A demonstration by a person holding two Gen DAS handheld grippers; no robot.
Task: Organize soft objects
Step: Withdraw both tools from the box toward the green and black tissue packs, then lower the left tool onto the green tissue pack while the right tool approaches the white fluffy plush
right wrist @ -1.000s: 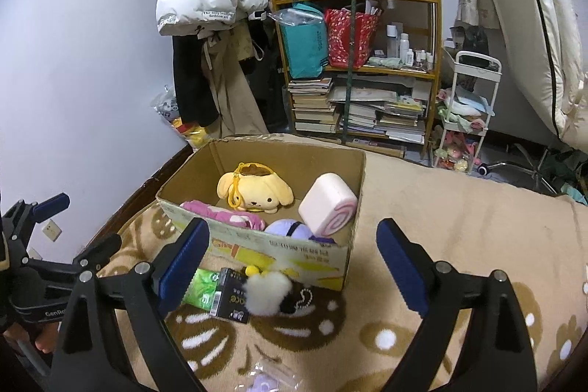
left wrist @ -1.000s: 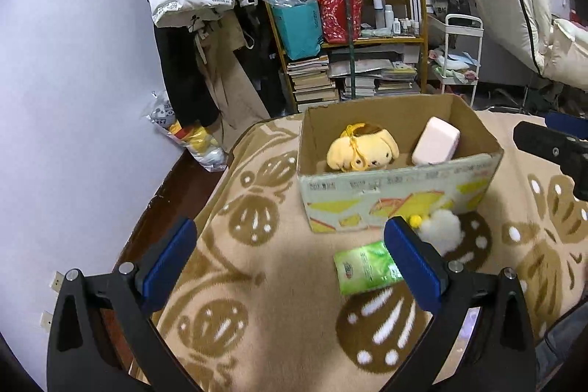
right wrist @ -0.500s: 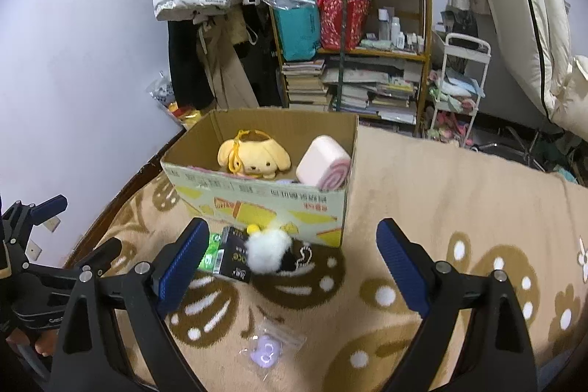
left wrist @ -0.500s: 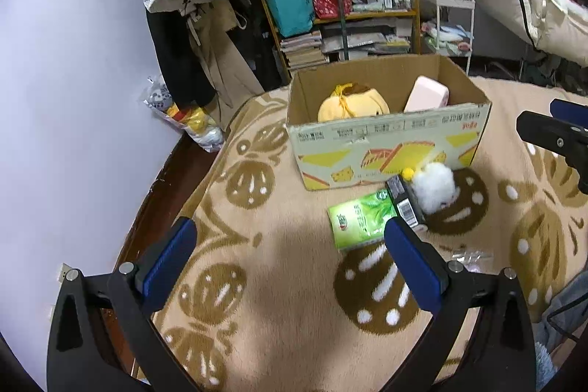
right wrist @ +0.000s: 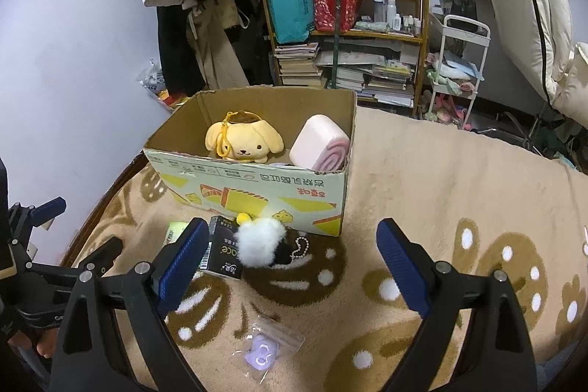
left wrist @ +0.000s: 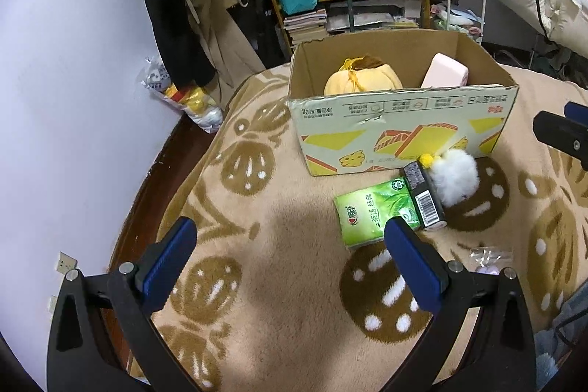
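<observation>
We record the left blue-padded black gripper (left wrist: pixel 286 247) spread wide and empty above the tan patterned blanket (left wrist: pixel 286 281), with a green tissue pack (left wrist: pixel 371 212), a black barcoded box (left wrist: pixel 424 197) and a white fluffy pompom (left wrist: pixel 455 175) just before the open printed cardboard box (left wrist: pixel 404 131). Inside it we note a yellow plush dog (right wrist: pixel 244 142) beside a pink roll-shaped cushion (right wrist: pixel 319 144). The right blue-padded black gripper (right wrist: pixel 292 263) is likewise spread, holding nothing, above a small clear bag (right wrist: pixel 266 346).

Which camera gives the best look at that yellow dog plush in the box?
The right wrist view: the yellow dog plush shows its face, ears and cord there, above the cardboard box wall. The left wrist view catches only its rounded top and brown cap; the near wall hides the rest.
</observation>
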